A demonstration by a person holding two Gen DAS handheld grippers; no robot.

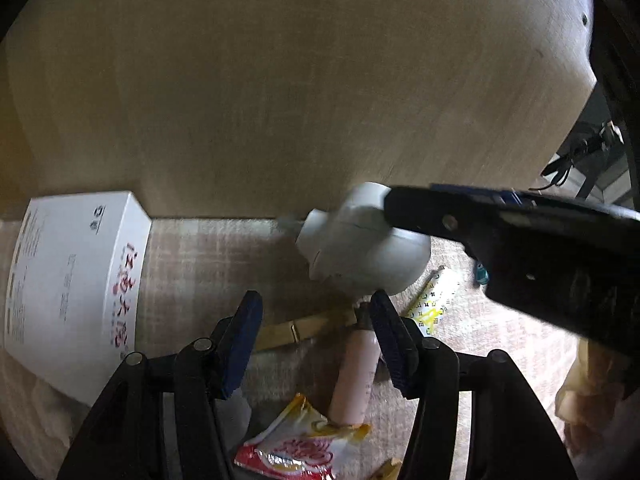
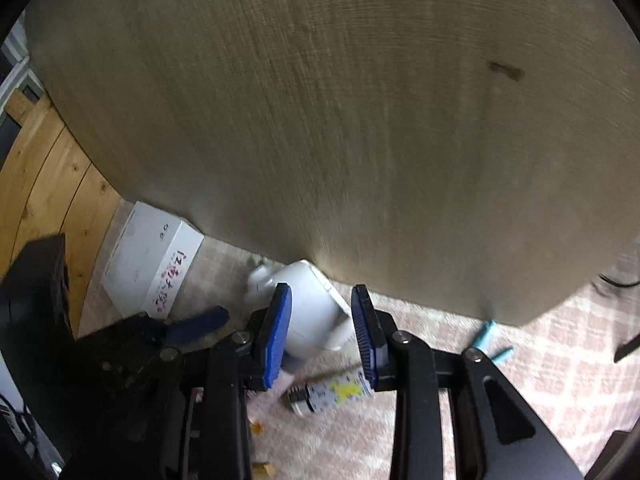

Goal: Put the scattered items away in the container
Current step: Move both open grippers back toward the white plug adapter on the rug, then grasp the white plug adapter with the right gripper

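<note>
The right gripper (image 2: 320, 300) has its jaws closed on a white bottle (image 2: 310, 328), carried above the rug (image 2: 520, 360), while the left gripper (image 1: 316, 308) hangs with jaws open and empty over a pink tube (image 1: 354, 376) at 5 o'clock and a clothes peg (image 1: 296, 330). This looks like the carrying step. Next, the bottle must go into the container, which may be the tan wall (image 2: 320, 120) at 12 o'clock, though I cannot tell.

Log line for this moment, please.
left hand-held gripper: open, above pink tube | right hand-held gripper: gripping white fitting | white box: on rug
</note>
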